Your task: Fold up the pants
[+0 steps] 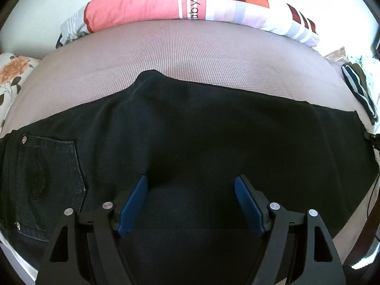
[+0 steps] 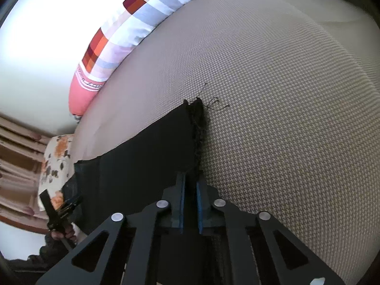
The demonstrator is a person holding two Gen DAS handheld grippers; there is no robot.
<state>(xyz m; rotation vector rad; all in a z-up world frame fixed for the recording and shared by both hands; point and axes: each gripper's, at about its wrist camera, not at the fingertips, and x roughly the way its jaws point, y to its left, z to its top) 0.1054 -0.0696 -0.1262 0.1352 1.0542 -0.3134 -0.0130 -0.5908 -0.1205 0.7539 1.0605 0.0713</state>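
**Dark jeans spread flat, one gripper clamped at the frayed hem**

Blue-padded jaws of the left gripper (image 1: 191, 203) stood wide apart just above the middle of the black jeans (image 1: 190, 137), holding nothing, with cloth showing between them and no pad pressing on it. Those jeans lay flat across a taupe woven mattress cover (image 1: 190, 49), already doubled leg on leg. Their back pocket (image 1: 51, 185) with its rivets sat at the waist end, far to one side of the left gripper; the frayed hem (image 2: 198, 123) lay at the opposite end. Beyond the jeans, against the wall, rested a pink and checked pillow (image 1: 147, 2).

At the hem end, the right gripper (image 2: 190, 187) had its jaws drawn nearly together, apparently pinching the near corner of the hem; the exact contact was hidden by the pads. Loose threads trailed from that edge.

Denim of this kind would likely handle as heavy, limp and not slippery, sagging wherever unsupported. Judged from the layout, the surest holds were the thick hem corners and the stitched waistband, both layers taken together.
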